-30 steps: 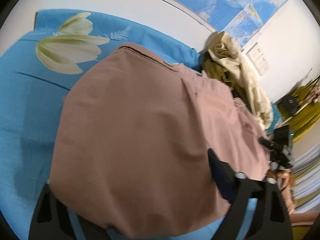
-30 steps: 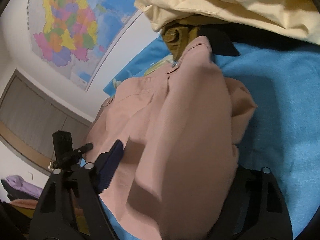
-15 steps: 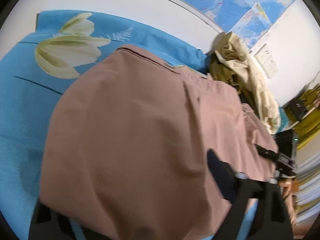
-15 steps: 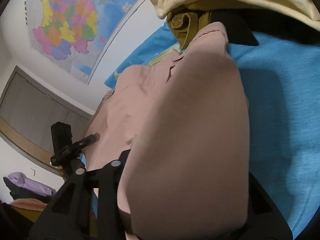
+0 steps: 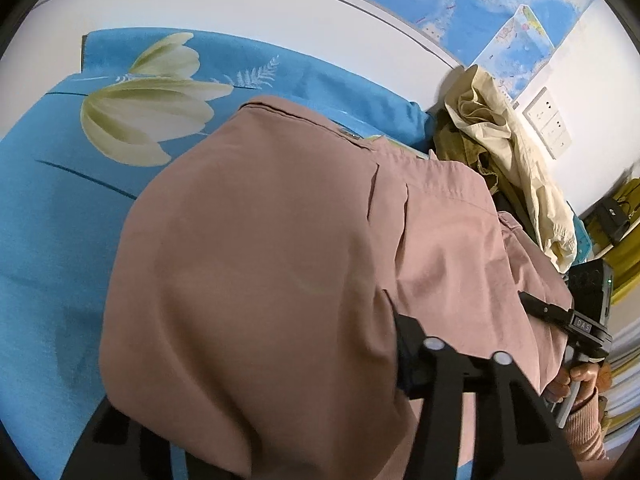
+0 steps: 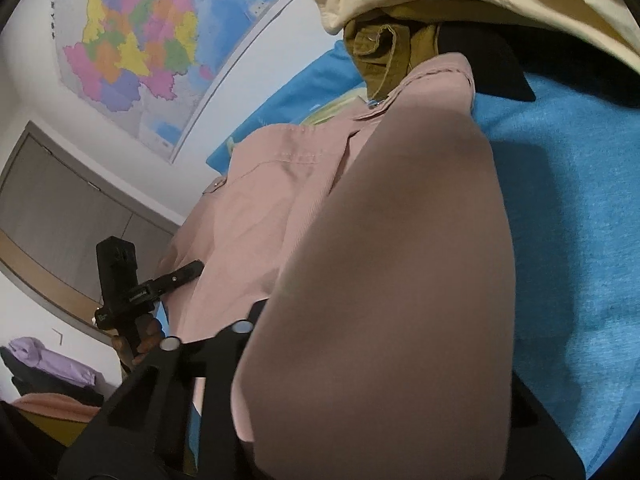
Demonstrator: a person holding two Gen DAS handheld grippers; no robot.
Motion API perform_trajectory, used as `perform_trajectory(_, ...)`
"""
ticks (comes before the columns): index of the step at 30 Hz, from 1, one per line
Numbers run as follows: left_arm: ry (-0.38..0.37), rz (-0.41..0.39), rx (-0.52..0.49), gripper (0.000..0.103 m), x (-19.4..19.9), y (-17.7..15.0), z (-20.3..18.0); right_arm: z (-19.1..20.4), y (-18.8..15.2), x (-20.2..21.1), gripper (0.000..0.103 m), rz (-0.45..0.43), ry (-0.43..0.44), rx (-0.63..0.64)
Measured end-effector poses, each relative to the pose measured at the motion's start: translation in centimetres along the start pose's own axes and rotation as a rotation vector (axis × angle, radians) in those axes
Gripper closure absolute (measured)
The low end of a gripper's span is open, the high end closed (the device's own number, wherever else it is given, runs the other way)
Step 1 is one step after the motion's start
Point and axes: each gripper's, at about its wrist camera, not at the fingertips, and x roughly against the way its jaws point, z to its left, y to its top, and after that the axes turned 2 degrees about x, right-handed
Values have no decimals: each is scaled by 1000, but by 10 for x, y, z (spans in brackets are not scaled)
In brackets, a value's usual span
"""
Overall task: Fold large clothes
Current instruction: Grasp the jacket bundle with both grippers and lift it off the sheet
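Note:
A large dusty-pink shirt (image 5: 260, 248) lies on the blue flowered bedsheet (image 5: 48, 216), collar toward the wall. My left gripper (image 5: 256, 380) is closing on its near edge. The cloth bulges up between the jaws and covers the left finger, while the right finger (image 5: 406, 354) presses into the fold. In the right wrist view the same pink shirt (image 6: 392, 272) rises as a thick hump inside my right gripper (image 6: 388, 352), whose jaws are also closing, pads against the cloth. Each view shows the other gripper held by a hand (image 5: 576, 376) at the shirt's far corner.
A pile of cream (image 5: 504, 152), olive (image 6: 380, 52) and black (image 6: 492, 68) clothes lies by the wall past the collar. A map (image 6: 132, 40) hangs above the bed. Grey cupboard doors (image 6: 60, 200) and purple clothing (image 6: 52, 360) are at the left.
Both pairs of jaws have narrowed around the shirt's near edge. The cloth now bunches higher between the fingers in both views, and the right gripper's left finger has swung in against it.

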Motion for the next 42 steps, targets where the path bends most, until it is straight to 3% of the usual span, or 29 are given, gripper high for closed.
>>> perform_trajectory(2, -10, -14, 5, 69, 5, 2, -1, 5, 1, 4, 80, -12, 17, 5)
perform_trajectory(5, -19, -31, -11, 77, 14, 5, -6, 15, 5, 8, 82, -32, 29, 16)
perform_trajectory(16, -75, -54, -42, 84, 38, 20, -14, 54, 26, 20, 83, -72, 76, 78)
perform_trajectory(26, -86, -144, -118, 87, 80, 50, -25, 107, 64, 24, 84, -107, 136, 167)
perform_trajectory(34, -14, -266, -141, 88, 128, 89, -14, 163, 115, 9, 84, -128, 184, 288)
perform_trajectory(42, 201, -365, -106, 88, 161, 156, 28, 235, 179, -59, 84, -122, 282, 396)
